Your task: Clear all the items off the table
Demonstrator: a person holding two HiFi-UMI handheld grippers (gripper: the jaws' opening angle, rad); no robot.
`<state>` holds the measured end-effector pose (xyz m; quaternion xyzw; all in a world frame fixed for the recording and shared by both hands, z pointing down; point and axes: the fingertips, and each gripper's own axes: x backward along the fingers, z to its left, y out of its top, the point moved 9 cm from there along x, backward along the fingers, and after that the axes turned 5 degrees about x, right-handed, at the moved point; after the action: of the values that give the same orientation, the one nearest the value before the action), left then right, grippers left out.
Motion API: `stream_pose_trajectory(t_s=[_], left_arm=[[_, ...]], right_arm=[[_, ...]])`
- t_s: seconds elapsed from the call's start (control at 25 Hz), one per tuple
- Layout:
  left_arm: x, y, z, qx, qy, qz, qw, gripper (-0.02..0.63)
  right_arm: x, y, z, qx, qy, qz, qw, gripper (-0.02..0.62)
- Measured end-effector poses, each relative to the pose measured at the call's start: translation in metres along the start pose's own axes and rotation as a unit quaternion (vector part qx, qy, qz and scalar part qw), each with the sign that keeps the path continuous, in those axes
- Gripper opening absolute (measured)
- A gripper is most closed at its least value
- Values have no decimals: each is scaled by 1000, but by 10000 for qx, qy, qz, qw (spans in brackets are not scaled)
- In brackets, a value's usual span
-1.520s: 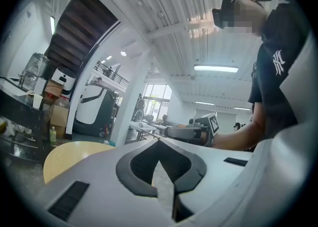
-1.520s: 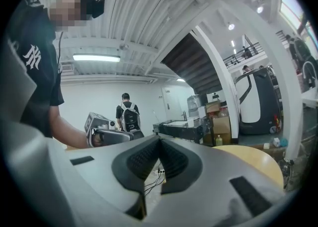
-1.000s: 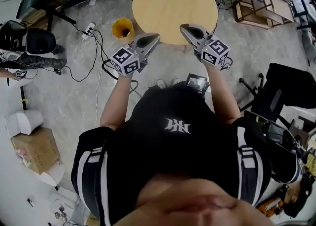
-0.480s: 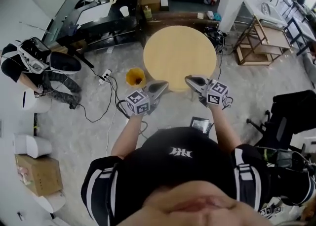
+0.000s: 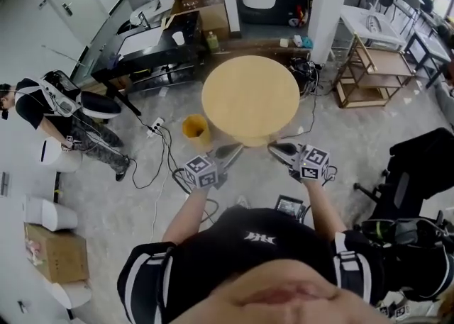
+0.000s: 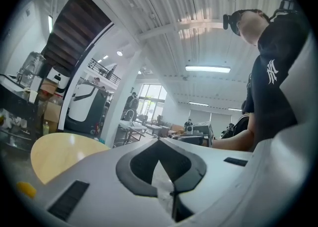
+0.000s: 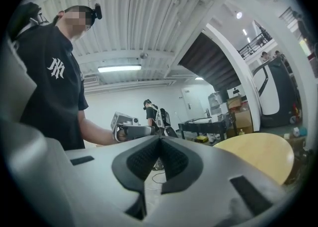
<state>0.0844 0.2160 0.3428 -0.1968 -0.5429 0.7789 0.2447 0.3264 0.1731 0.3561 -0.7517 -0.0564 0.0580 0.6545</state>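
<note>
The round wooden table [image 5: 250, 96] stands bare, with nothing on its top. My left gripper [image 5: 233, 149] and right gripper [image 5: 272, 148] are held level side by side just short of the table's near edge, over the floor. Both are shut with nothing between the jaws. In the left gripper view the closed tips of the left gripper [image 6: 160, 141] meet, with the table [image 6: 59, 150] at the lower left. In the right gripper view the right gripper [image 7: 160, 138] is likewise closed, with the table [image 7: 258, 157] at the right and the left gripper [image 7: 127, 131] across from it.
A yellow bin [image 5: 194, 130] stands on the floor at the table's left. Cables and a power strip [image 5: 154, 126] lie beside it. A black desk [image 5: 152, 49] is behind, a person [image 5: 50, 106] at left, a wooden rack [image 5: 376, 67] and black chair [image 5: 418, 163] at right.
The person has stepped back from the table. Both grippers, which pointed at the table's near edge, now sit a little short of it, still shut.
</note>
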Motion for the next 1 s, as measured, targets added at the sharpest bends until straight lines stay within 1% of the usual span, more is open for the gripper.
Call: stream_pose_trajectory(t_s=[0.16, 0.24, 0.32, 0.44, 0.52, 0.6, 0.64, 0.72, 0.84, 0.92, 1.0], left_arm=[[7, -25, -33, -39, 31, 266, 9996, 12], [17, -35, -46, 36, 74, 391, 9992, 12], [27, -42, -60, 78, 43, 571, 9983, 12], [37, -50, -77, 146, -36, 790, 9968, 12], [42, -52, -87, 117, -137, 926, 9955, 12], [50, -50, -89, 118, -188, 952, 9952, 12], [54, -48, -88, 189, -195, 902, 9956, 12], [57, -44, -89, 311, -226, 791, 9961, 12], [59, -42, -97, 163, -276, 677, 9972, 12], [60, -44, -100, 85, -305, 618, 9976, 12], [59, -46, -99, 44, -381, 620, 9973, 12]], right_arm=[[35, -35, 31, -334, -137, -16, 9993, 5], [46, -52, 48, -493, -68, 26, 9988, 4], [51, -60, 67, -568, 97, 14, 9983, 5], [49, -55, 88, -629, 324, -52, 9975, 4], [45, -47, 98, -563, 432, -24, 9975, 4], [40, -35, 105, -403, 528, -9, 9978, 3], [38, -29, 108, -303, 548, -16, 9980, 3], [35, -19, 114, -55, 450, -3, 9990, 3], [27, -10, 125, 408, 40, 93, 9991, 3], [17, -5, 132, 381, -12, -30, 9993, 3], [6, 0, 137, 164, 181, -237, 9994, 3]])
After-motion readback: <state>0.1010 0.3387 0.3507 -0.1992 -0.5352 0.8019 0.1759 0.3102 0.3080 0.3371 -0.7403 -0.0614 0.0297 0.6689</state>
